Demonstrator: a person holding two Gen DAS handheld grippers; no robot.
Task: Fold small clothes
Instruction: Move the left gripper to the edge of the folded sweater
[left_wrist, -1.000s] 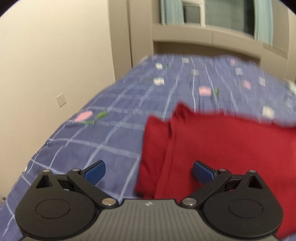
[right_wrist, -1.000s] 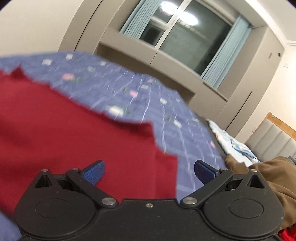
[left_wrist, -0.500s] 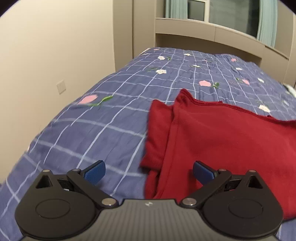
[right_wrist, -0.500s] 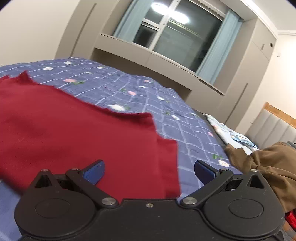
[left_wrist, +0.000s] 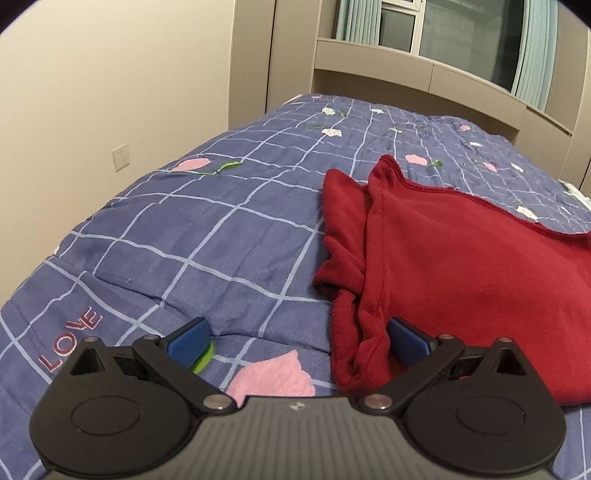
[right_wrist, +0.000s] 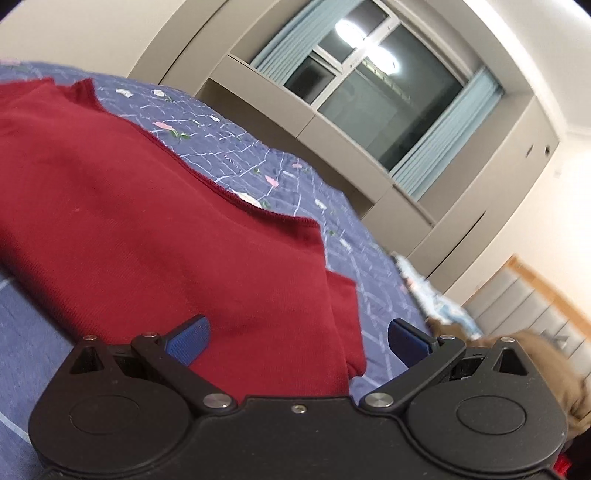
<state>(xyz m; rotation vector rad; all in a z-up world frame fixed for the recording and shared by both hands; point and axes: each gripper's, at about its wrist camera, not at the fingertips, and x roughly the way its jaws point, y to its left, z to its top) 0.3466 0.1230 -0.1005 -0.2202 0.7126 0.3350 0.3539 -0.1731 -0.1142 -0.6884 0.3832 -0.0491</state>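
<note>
A dark red knit garment lies spread on the blue checked bedspread, its left side bunched in folds near me. My left gripper is open and empty, low over the bed at the garment's near left corner; its right finger is next to the folds. In the right wrist view the same garment fills the left and middle. My right gripper is open and empty, tilted, just above the garment's near right corner.
A beige wall with a socket runs along the bed's left side. A window with pale blue curtains and a beige ledge stand beyond the bed. A brown garment and a light printed cloth lie at the right.
Both grippers have dropped lower and closer to the garment's near corners. The right gripper has tilted. Both stay open.
</note>
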